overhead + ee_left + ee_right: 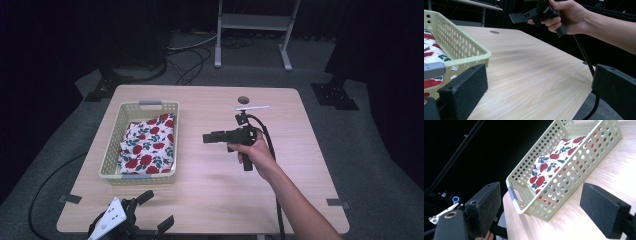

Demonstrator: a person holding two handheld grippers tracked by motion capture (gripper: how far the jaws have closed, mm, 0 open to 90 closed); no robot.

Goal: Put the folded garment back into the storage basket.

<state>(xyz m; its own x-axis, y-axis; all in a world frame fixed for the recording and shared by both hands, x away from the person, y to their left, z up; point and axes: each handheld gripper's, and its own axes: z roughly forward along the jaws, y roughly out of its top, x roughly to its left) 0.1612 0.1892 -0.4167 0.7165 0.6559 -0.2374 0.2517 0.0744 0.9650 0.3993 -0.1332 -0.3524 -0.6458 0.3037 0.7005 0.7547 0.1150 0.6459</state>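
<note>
A pale green perforated basket (111, 150) sits on the left of the wooden table (300, 150), and a folded white cloth with red roses (150, 145) lies in it. A hand holds my right gripper (212, 137) in the air over the table's middle, open and empty, jaws pointing left at the basket (564, 177) and the cloth (549, 162). My left gripper (157, 209) rests at the table's front left edge, open with nothing between its jaws. The left gripper view has the basket's corner (469, 45) just left of the left gripper (539, 75), and the right gripper (524, 16) up high.
A small round hole (243, 99) lies in the tabletop near the far edge. A grey metal stand (252, 22) and loose cables (190, 60) are on the carpet beyond the table. Bare wood stretches right of the basket.
</note>
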